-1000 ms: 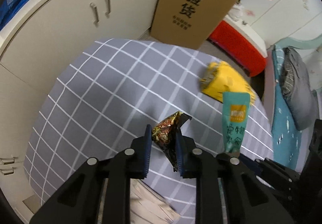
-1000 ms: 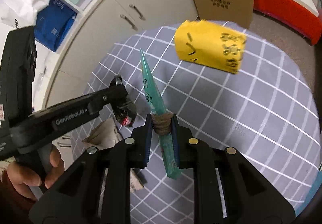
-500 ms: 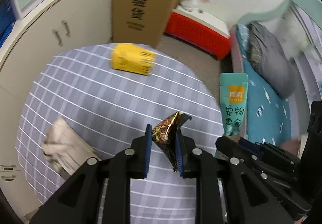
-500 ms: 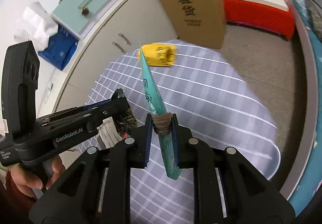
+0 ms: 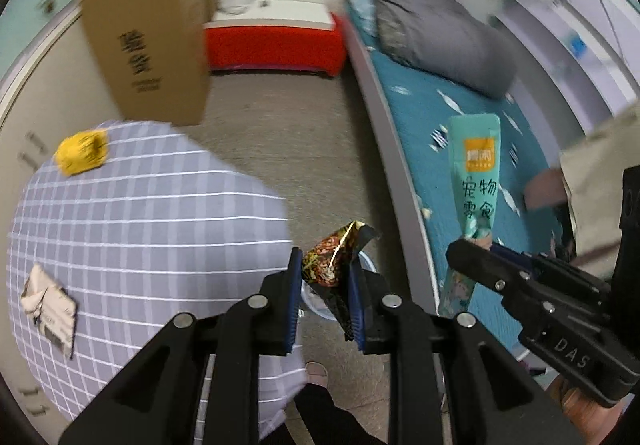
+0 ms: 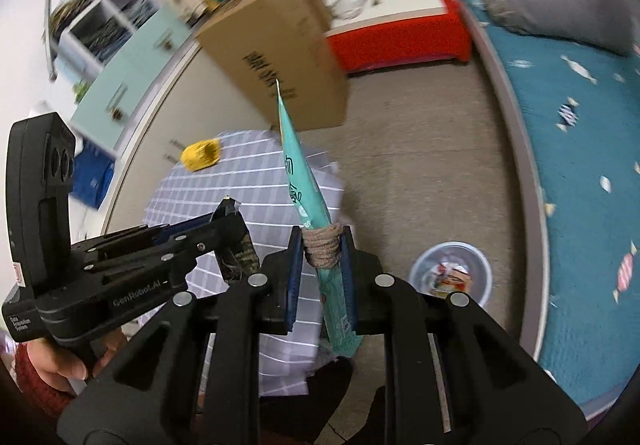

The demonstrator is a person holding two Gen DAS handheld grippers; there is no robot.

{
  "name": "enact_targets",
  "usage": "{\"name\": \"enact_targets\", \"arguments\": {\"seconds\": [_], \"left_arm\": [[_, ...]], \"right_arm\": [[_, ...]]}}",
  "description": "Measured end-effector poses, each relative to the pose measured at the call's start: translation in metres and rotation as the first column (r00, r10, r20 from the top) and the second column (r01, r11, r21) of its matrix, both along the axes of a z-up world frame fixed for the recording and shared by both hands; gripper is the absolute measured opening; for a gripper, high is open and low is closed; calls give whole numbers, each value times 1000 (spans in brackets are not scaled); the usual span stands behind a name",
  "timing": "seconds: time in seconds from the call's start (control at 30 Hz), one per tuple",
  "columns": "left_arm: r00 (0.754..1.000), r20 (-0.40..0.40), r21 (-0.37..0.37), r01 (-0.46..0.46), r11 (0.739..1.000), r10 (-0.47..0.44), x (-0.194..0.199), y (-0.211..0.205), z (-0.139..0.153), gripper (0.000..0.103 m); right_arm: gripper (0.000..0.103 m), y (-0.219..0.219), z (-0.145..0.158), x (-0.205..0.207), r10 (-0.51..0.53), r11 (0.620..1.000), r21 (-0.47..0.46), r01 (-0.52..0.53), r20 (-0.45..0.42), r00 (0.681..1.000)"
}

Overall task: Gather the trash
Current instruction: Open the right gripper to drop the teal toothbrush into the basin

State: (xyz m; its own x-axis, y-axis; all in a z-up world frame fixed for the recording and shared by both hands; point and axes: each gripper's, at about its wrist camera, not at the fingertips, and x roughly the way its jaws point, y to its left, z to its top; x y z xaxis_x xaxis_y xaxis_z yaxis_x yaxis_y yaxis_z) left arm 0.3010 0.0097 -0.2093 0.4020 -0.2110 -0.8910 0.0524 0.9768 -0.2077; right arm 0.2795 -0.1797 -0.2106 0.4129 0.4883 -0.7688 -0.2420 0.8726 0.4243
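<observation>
- Two claws in view, one per hand, each carrying one piece of trash.
- Left claw (image 5: 325,287): low centre of the left wrist view, angled downward, pads pinching one crumpled dark wrapper (image 5: 334,263) with red and gold print; top of wrapper sticking up above the pads.
- Right claw (image 6: 320,277): low centre of the right wrist view, angled downward, pinching one long teal snack pouch (image 6: 298,165) at a brown band wound round it; pouch standing nearly upright, tip reaching the upper middle of the frame.
- Same pouch seen face-on at right of the left wrist view, just beside the left claw.
- One hand (image 6: 60,365) with a red cuff at lower left of the right wrist view, gripping the left claw's handle.
- One surface (image 5: 140,225) under a grey checked cloth, left half of the left wrist view.
- Two pieces of trash lying on the surface: one yellow crumpled pack (image 5: 82,151) near the far edge, one crumpled paper (image 5: 48,301) near the left edge, well apart.
- One small bin (image 6: 452,273) on the floor, lower right of centre in the right wrist view, with scraps inside.
- One cardboard box (image 5: 148,53) standing past the surface, upper left.
- One bed (image 5: 460,117) with a teal cover at right, one grey pillow (image 5: 440,33) on it.
</observation>
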Motion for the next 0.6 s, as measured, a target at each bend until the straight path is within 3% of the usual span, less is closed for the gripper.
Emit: {"name": "enact_targets", "arguments": {"seconds": [0.17,0.43,0.47,0.5,0.53,0.6], "left_arm": [[996,11,21,88,996,-89,5,-55,5,21],[991,9,54,136,989,-137,19,-89,7,21],[990,5,58,139,989,-140,21,-92,6,21],[990,2,62,143,988,-143,23,-93,6,21],[989,1,67,145,987,-146,24,-95,6,21],[989,-4,73,150,986,-150,27,-97,4,21]], "right_arm": [[19,-41,0,-6,-64,998,4,64,4,998],[24,-79,-6,5,-137,990,10,137,24,990],[31,-81,-9,7,-141,990,14,141,15,990],[52,-85,-13,9,-145,989,20,145,8,989],[62,-87,-15,10,-150,988,25,150,6,989],[64,-92,-17,10,-167,986,27,167,4,986]]}}
